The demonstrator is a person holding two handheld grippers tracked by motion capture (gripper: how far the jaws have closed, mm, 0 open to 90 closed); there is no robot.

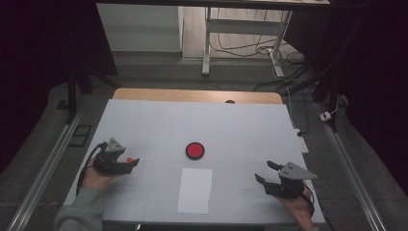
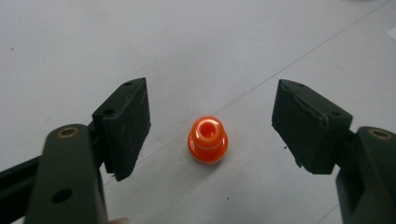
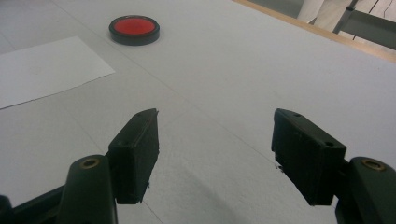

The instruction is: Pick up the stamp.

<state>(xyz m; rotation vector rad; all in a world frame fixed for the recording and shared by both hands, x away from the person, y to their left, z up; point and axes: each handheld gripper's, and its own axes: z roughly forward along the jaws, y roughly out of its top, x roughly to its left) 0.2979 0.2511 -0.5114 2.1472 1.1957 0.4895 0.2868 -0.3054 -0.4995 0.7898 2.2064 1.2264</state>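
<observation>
A small orange stopper-like piece (image 2: 208,140) stands upright on the white table, with a hollow top. My left gripper (image 2: 212,86) is open around it, one jaw on each side, and neither pad touches it. From above, the same orange piece (image 1: 129,158) sits at the tips of the left gripper (image 1: 132,161) at the table's left. A red disc with a black rim (image 1: 195,150) lies at the table's middle. My right gripper (image 1: 263,170) rests open at the right with nothing between its jaws, and its own view has the right gripper (image 3: 215,114) pointing toward the red disc (image 3: 134,28).
A white sheet of paper (image 1: 195,190) lies just in front of the red disc, and also shows as the sheet (image 3: 42,70) at the left of the right gripper view. The white table top (image 1: 216,120) ends in a wooden strip (image 1: 197,95) at the far side. A power strip (image 1: 301,142) lies by the right edge.
</observation>
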